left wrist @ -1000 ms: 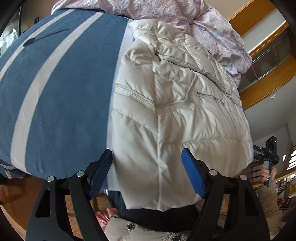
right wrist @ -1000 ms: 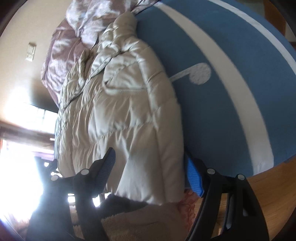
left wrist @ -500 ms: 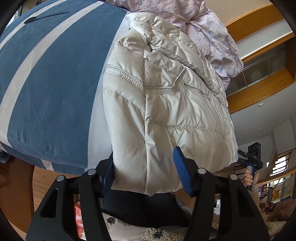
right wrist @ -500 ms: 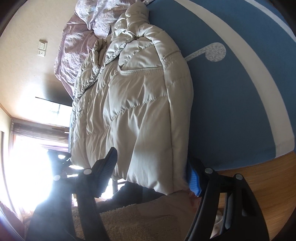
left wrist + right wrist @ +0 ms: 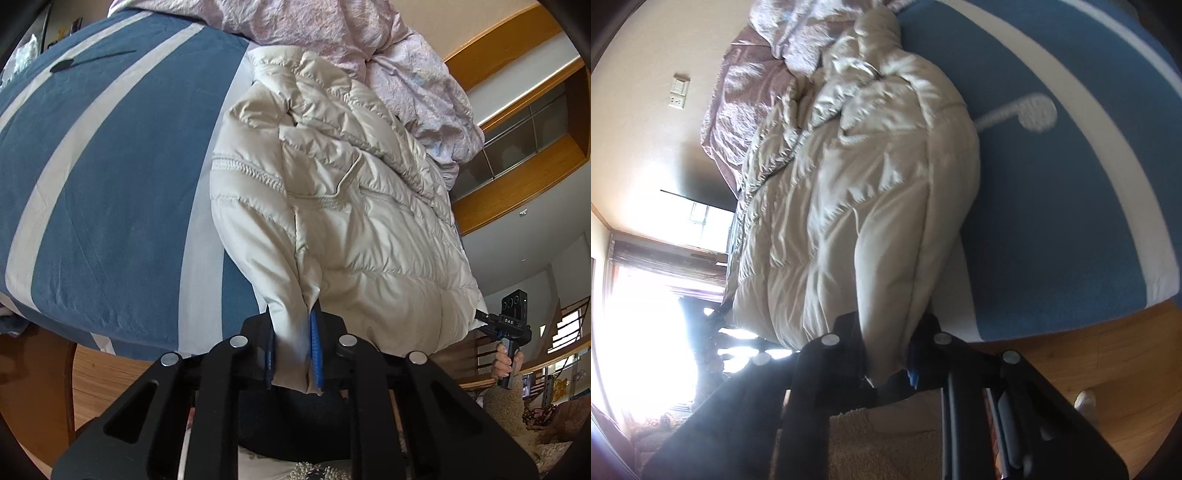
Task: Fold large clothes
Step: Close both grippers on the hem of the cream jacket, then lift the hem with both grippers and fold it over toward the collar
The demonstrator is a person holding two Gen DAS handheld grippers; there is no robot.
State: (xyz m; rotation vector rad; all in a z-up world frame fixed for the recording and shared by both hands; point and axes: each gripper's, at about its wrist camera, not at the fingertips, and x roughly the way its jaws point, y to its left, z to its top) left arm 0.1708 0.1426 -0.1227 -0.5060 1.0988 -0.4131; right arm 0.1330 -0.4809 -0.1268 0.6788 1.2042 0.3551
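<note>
A cream quilted puffer jacket (image 5: 351,229) lies lengthwise on the bed, collar at the far end and hem at the near edge. My left gripper (image 5: 293,343) is closing on the hem's left corner, its blue pads (image 5: 315,350) pressing a fold of fabric. In the right wrist view the same jacket (image 5: 868,221) runs away from the camera. My right gripper (image 5: 888,347) is closing on the hem's other corner with the fabric pinched between its jaws. From the left wrist view the right gripper (image 5: 511,325) shows at the hem's far corner, held by a person's hand (image 5: 508,363).
The bed cover (image 5: 110,203) is blue with white stripes and spreads left of the jacket. A rumpled pink quilt (image 5: 369,44) is bunched at the head of the bed. Wooden floor (image 5: 1089,350) lies below the bed edge, and a bright window (image 5: 646,314) glares at the left.
Both grippers went from wide open around the hem to pinched shut on it. The hem fabric is now bunched into folds between the pads.
</note>
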